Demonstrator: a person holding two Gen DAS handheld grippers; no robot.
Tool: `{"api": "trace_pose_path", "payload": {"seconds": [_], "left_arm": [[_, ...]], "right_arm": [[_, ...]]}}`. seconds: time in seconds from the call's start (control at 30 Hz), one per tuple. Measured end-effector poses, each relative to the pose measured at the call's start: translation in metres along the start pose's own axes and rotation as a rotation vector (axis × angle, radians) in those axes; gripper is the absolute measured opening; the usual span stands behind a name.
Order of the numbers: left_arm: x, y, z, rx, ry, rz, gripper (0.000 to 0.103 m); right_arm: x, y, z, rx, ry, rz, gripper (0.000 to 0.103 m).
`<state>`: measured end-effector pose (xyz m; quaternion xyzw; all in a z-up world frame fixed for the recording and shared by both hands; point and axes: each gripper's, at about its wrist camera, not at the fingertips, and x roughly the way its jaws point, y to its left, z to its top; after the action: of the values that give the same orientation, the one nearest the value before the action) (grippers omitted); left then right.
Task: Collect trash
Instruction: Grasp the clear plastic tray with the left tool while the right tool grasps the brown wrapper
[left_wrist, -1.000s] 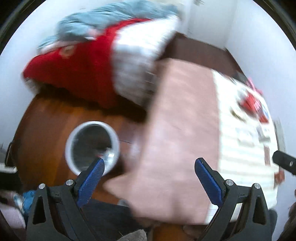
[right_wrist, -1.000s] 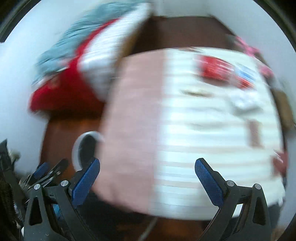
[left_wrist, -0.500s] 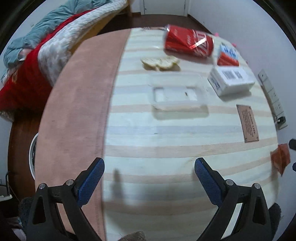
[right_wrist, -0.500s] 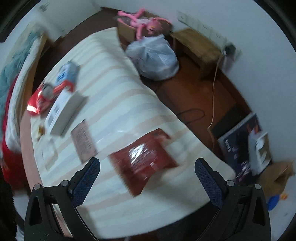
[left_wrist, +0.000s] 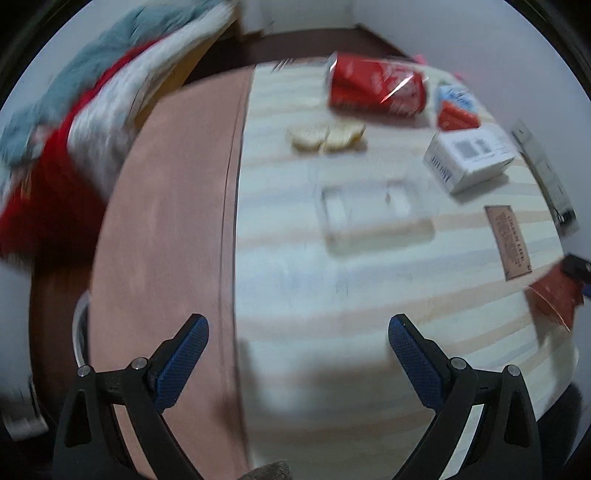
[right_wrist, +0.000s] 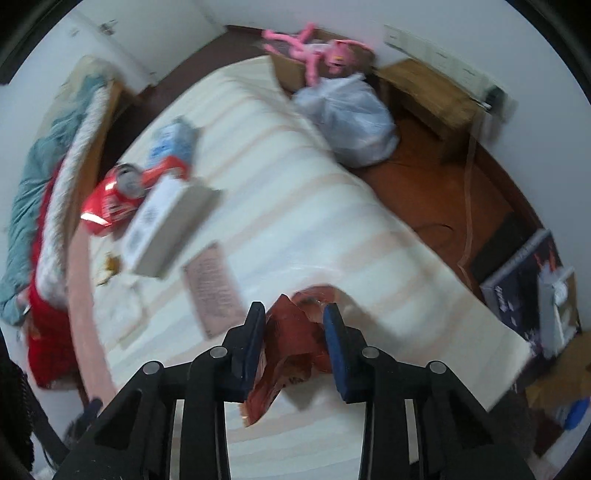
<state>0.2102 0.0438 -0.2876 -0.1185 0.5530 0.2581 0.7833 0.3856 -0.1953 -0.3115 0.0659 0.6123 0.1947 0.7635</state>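
Pinching a crumpled red wrapper, the right gripper has its fingers clamped on it. At ten o'clock lies a white box. Left gripper gapes wide over the striped bed.

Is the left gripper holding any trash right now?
No, the left gripper hangs open above the striped bedsheet with nothing between its fingers.

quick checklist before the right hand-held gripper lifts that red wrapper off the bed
1. Right hand-held gripper closed on the red wrapper: ok, it is crumpled between the pads.
2. Grip secure: cannot tell, the frame is blurred.
3. Wrapper free of the striped sheet: cannot tell.
4. Left hand-held gripper free: ok, open and holding nothing.
5. Other trash apart from the wrapper: ok, the white box and red chip bag lie farther up the bed.
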Motion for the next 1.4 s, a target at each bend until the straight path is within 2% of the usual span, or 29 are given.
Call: {"api": "trace_pose_path", "payload": {"seconds": [0.1, 0.17, 0.23, 0.33, 0.37, 0.4, 0.43, 0.5, 0.57, 0.63, 0.67, 0.7, 0.77, 0.83, 1.0, 1.1, 1.13, 1.2, 1.27, 1.3, 1.4], "left_arm": [[-0.007, -0.004, 0.03, 0.157, -0.059, -0.025, 0.1], [-0.004, -0.01, 0.053, 0.282, -0.064, -0.046, 0.1], [0.002, -0.022, 0.068, 0.417, -0.057, -0.068, 0.1], [0.019, -0.038, 0.08, 0.584, 0.012, -0.12, 0.1], [0.023, -0.042, 0.082, 0.608, 0.035, -0.136, 0.099], [0.03, -0.047, 0.084, 0.645, 0.069, -0.16, 0.099], [0.034, -0.051, 0.082, 0.671, 0.095, -0.179, 0.099], [0.045, -0.059, 0.081, 0.722, 0.146, -0.196, 0.099], [0.051, -0.064, 0.079, 0.743, 0.144, -0.177, 0.099], [0.055, -0.066, 0.08, 0.73, 0.137, -0.194, 0.087], [0.057, -0.065, 0.081, 0.7, 0.15, -0.221, 0.062], [0.057, -0.064, 0.082, 0.667, 0.166, -0.253, 0.051], [0.058, -0.059, 0.083, 0.614, 0.17, -0.274, 0.041], [0.058, -0.054, 0.081, 0.55, 0.166, -0.274, 0.041], [0.055, -0.028, 0.067, 0.246, 0.189, -0.288, 0.038], [0.05, -0.015, 0.055, 0.151, 0.146, -0.276, 0.03], [0.047, -0.014, 0.051, 0.136, 0.13, -0.267, 0.027], [0.041, -0.009, 0.042, 0.118, 0.104, -0.236, 0.024], [0.035, -0.004, 0.038, 0.099, 0.085, -0.224, 0.024], [0.031, -0.001, 0.035, 0.088, 0.073, -0.225, 0.024], [0.017, 0.01, 0.032, 0.05, 0.04, -0.234, 0.024]], "right_arm": [[0.009, 0.017, 0.012, -0.018, 0.014, 0.027, 0.031], [0.017, 0.029, 0.024, -0.046, 0.017, 0.008, 0.03], [0.028, 0.037, 0.036, -0.057, 0.054, 0.003, 0.03], [0.035, 0.044, 0.049, -0.052, 0.098, -0.007, 0.033], [0.035, 0.045, 0.051, -0.043, 0.108, -0.004, 0.044], [0.033, 0.043, 0.052, -0.031, 0.108, 0.008, 0.061], [0.03, 0.042, 0.051, -0.018, 0.103, 0.025, 0.067], [0.025, 0.039, 0.048, -0.009, 0.097, 0.032, 0.07], [0.023, 0.036, 0.043, -0.001, 0.103, 0.037, 0.071], [0.022, 0.03, 0.038, 0.026, 0.108, 0.04, 0.071], [0.022, 0.026, 0.034, 0.046, 0.109, 0.051, 0.071], [0.021, 0.023, 0.031, 0.056, 0.111, 0.058, 0.071], [0.02, 0.021, 0.025, 0.063, 0.106, 0.062, 0.071], [0.017, 0.02, 0.021, 0.064, 0.097, 0.064, 0.071], [0.02, 0.024, 0.013, 0.042, 0.102, 0.053, 0.071], [0.026, 0.028, 0.008, 0.012, 0.114, 0.038, 0.069], [0.028, 0.029, 0.005, -0.003, 0.113, 0.034, 0.065], [0.031, 0.033, 0.0, -0.031, 0.109, 0.016, 0.031], [0.031, 0.034, -0.005, -0.044, 0.105, 0.024, 0.023], [0.029, 0.035, -0.007, -0.054, 0.096, 0.021, 0.015], [0.022, 0.039, -0.011, -0.078, 0.078, 0.03, 0.011]]}}
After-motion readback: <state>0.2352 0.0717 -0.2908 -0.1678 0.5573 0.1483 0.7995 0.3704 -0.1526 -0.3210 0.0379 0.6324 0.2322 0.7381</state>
